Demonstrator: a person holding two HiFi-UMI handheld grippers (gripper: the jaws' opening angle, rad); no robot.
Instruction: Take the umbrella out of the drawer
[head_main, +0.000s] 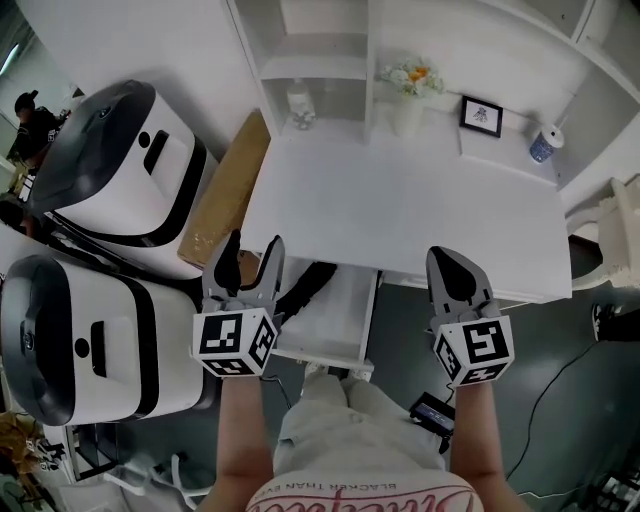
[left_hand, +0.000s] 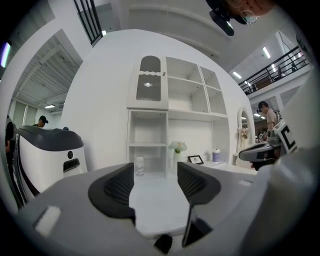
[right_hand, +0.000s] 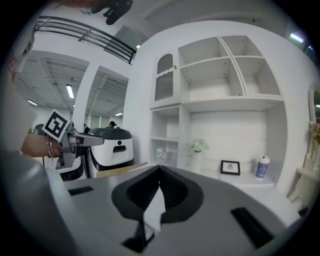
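Note:
The white drawer (head_main: 340, 322) under the desk's front edge stands pulled out. A black folded umbrella (head_main: 306, 288) lies slanted at the drawer's left side. My left gripper (head_main: 252, 250) hangs just left of the umbrella, jaws open, with nothing between them. In the left gripper view only the white desk top (left_hand: 155, 205) shows between the open pads (left_hand: 118, 188). My right gripper (head_main: 449, 262) hovers over the desk's front edge, right of the drawer, shut and empty. Its pads (right_hand: 170, 187) meet in the right gripper view.
Two white-and-black machines (head_main: 120, 170) and a cardboard panel (head_main: 228, 190) stand left of the desk (head_main: 420, 200). At the desk's back are a bottle (head_main: 300, 105), a flower vase (head_main: 408, 95), a picture frame (head_main: 481, 115) and a cup (head_main: 545, 142). Cables lie on the floor at right.

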